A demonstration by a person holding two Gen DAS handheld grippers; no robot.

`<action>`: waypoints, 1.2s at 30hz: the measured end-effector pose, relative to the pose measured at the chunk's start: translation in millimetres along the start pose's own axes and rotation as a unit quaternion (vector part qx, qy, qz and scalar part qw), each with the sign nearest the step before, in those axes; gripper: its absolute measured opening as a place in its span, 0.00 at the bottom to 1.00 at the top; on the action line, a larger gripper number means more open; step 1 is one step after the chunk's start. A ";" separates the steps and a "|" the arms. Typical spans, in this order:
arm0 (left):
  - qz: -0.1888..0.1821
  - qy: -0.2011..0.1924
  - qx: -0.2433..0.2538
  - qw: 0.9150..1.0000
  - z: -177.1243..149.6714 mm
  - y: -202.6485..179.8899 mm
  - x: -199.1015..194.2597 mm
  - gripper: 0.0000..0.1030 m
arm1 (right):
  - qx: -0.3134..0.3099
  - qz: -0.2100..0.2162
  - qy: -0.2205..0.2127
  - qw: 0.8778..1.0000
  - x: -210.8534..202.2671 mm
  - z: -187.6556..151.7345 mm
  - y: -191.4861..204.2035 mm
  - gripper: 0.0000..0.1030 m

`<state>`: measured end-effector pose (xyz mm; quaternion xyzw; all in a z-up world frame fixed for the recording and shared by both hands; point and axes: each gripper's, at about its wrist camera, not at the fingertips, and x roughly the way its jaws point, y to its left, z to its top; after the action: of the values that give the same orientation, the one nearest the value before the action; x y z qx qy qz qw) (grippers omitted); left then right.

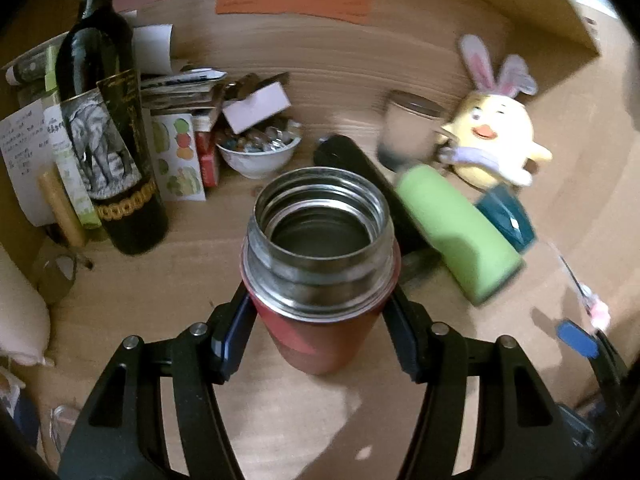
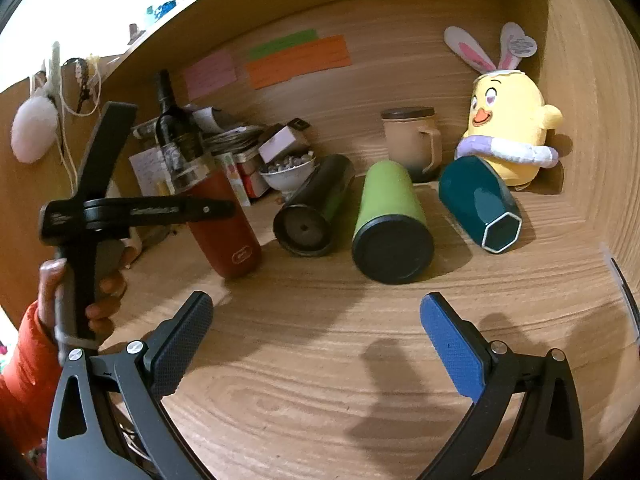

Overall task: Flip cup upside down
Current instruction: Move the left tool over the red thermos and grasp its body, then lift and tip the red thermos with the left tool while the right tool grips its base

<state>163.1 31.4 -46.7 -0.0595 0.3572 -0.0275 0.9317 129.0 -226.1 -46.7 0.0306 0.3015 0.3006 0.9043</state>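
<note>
A red cup with a steel threaded mouth (image 1: 320, 272) stands tilted, mouth up, between the blue pads of my left gripper (image 1: 320, 340), which is shut on its upper body. In the right wrist view the red cup (image 2: 226, 228) leans on the wooden desk (image 2: 320, 340) with its base near the surface, and the left gripper (image 2: 168, 210) grips it from the left. My right gripper (image 2: 316, 340) is open and empty, low over the desk in front of the lying cups.
A black cup (image 2: 316, 204), a green cup (image 2: 390, 220) and a teal cup (image 2: 480, 204) lie on their sides. Behind stand a lidded mug (image 2: 412, 140), a yellow plush chick (image 2: 508, 120), a wine bottle (image 1: 104, 128) and a bowl (image 1: 258, 152).
</note>
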 end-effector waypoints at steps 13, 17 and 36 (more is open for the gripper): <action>-0.140 0.019 0.045 0.989 -53.3 -52.4 -61.3 0.59 | -0.038 0.032 0.021 0.999 -3.6 -30.7 31.0 1.00; -0.169 0.028 0.049 0.984 -61.2 -60.4 -67.4 0.59 | -0.046 0.045 0.028 0.998 -0.4 -36.4 38.1 1.00; -0.223 0.034 0.019 0.974 -64.4 -43.8 -54.1 0.60 | -0.082 0.096 0.037 0.991 14.4 -44.6 57.7 0.61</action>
<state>79.5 -12.8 -52.6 -0.1191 0.3659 -0.2438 0.8902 82.8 -176.4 -77.1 -0.0258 0.3050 0.4105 0.8590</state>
